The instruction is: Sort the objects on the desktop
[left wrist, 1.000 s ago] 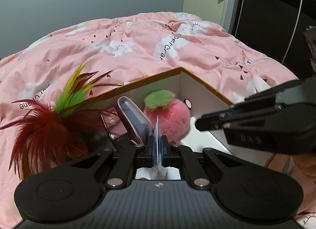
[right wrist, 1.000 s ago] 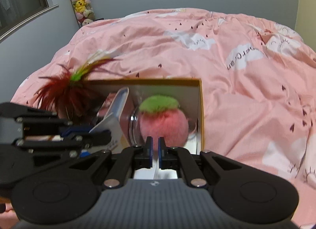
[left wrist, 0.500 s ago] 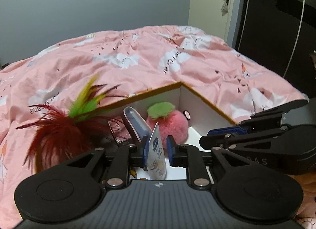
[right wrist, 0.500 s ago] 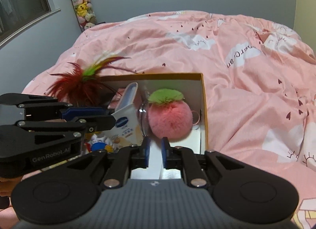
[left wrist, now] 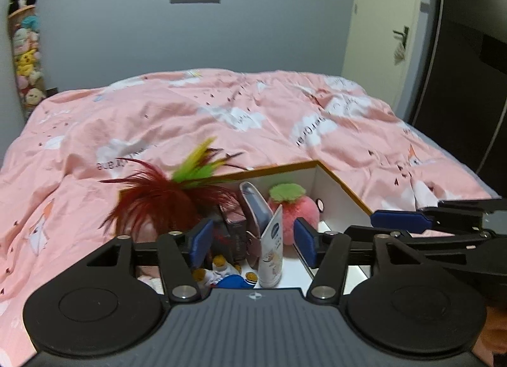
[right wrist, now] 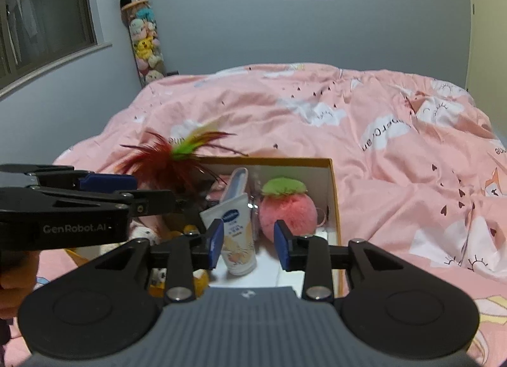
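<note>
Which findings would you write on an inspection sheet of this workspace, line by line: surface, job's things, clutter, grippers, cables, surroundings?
Surface: pink quilt with white cloud print covers the bed; the box lies on it.
Job's things: open white cardboard box with orange rim holds a white cream tube with blue logo standing cap down, a fluffy pink strawberry plush, a red and green feather toy, a grey-blue flat case and a dark red small carton.
Clutter: small toys, blurred, at the box's near end.
Grippers: left gripper open, empty; right gripper open, empty.
Cables: nothing seen.
Surroundings: grey wall, column of plush toys topped by a panda, cream door, window.
</note>
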Tool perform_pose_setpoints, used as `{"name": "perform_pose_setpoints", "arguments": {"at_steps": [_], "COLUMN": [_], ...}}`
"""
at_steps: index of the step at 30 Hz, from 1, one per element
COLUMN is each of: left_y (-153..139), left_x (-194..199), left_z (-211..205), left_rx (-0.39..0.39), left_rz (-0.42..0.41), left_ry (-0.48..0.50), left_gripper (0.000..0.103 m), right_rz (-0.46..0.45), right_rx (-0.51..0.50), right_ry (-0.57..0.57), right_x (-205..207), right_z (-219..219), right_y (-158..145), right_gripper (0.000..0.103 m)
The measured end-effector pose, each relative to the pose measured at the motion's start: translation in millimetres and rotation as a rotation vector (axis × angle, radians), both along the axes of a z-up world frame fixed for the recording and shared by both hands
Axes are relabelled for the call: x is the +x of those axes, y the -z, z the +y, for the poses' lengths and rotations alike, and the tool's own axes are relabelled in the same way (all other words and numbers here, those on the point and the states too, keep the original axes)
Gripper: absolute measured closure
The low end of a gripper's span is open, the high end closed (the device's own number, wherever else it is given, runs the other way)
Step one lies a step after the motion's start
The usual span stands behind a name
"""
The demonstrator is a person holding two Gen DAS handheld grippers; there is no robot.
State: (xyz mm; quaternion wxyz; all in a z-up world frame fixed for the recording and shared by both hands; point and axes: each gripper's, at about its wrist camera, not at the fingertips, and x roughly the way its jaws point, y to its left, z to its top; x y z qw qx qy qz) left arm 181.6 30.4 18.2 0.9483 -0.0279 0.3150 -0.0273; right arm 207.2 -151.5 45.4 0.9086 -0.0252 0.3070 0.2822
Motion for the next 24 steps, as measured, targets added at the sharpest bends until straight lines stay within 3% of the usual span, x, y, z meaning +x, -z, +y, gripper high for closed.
{"name": "perform_pose_setpoints", "arguments": {"at_steps": [2,9,12,15,24], "left_y": [-3,-1,4,10,31], "left_x": [-9,-32,-40,-45,-54], "left_z": [3,14,15,18,20], "left_rx": [-0.005,-0.044,-0.019,0.004,-0.008], "left_rz": [-0.027,-0.089,-0.112,-0.097,-0.016], "left_ry": [-0.02,-0.143,-0.202,-0.242,-0.265], "left_gripper": [0.027,0.02,0.017,0.017,0.017], "right_rz": [-0.017,-0.084,-0.124,-0.143,-0.082], "right_rx": [0.021,0.054,0.032,0.0,-0.031], "right_ry": [0.0,0.007,0.0,-0.004,0.034], "right_x": [-8,-31,-43,-51,-53], "right_z": [0,2,5,9,12], "right_y": [-4,-10,-7,-2,15], "right_gripper": [0.055,0.049,0.042,0.04,0.033]}}
